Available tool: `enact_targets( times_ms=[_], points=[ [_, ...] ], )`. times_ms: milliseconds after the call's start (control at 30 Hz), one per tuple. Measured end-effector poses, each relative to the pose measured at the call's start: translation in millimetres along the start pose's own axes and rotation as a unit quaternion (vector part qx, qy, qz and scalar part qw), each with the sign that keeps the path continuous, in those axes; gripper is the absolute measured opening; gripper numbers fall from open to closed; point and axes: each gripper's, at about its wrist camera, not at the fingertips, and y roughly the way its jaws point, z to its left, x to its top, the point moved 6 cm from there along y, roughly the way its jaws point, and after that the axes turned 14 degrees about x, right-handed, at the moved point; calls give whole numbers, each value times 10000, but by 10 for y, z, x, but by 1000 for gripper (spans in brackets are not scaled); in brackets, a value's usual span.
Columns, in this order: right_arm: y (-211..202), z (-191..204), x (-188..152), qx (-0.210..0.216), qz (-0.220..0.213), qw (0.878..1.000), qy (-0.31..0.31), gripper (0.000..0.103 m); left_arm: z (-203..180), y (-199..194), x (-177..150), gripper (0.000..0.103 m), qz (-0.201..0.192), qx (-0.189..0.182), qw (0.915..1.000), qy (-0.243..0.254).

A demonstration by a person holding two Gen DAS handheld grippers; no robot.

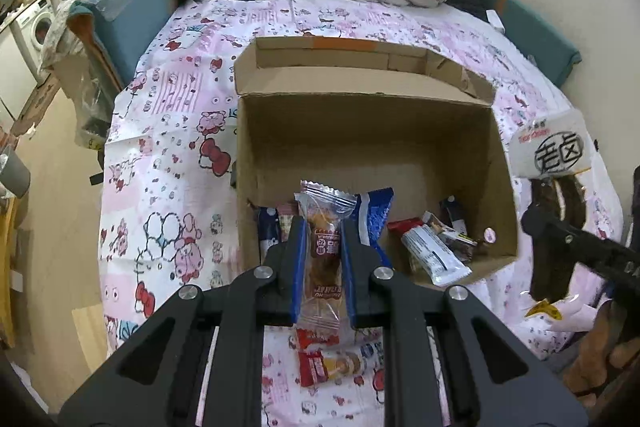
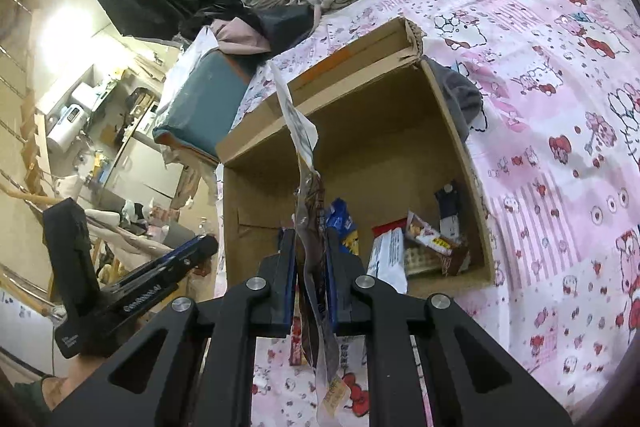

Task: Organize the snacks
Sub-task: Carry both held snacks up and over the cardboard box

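Left gripper (image 1: 322, 259): clamped on a clear cake packet (image 1: 325, 251), at the box's 6 o'clock edge.
Right gripper (image 2: 312, 279): clamped on a dark jerky pouch (image 2: 310, 227).
Box (image 1: 368, 131): on the bed, snacks inside.

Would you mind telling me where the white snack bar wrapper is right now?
The white snack bar wrapper lies inside the cardboard box, against its near wall toward the right in the left wrist view, beside a red-topped packet.
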Motion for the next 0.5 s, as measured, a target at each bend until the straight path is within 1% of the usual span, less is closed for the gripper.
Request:
enact_targets(
  times_ms=[167, 233, 300, 400, 500],
  points=[
    [127, -172, 153, -74, 13, 10000, 40, 13, -21, 201, 63, 14, -45, -5, 10000, 9],
    [186, -273, 198, -110, 22, 9998, 153, 13, -11, 281, 37, 14, -131, 83, 9999, 15],
    [239, -335, 224, -153, 17, 9997, 198, 13, -7, 371, 11, 14, -105, 82, 9999, -16],
    [348, -387, 235, -363, 57, 9993, 76, 13, -3, 461, 25, 14, -59, 55, 9999, -112],
    [485, -413, 212, -516, 210, 9984, -77, 13, -43, 491, 47, 14, -125, 33, 9999, -38]
  ],
)
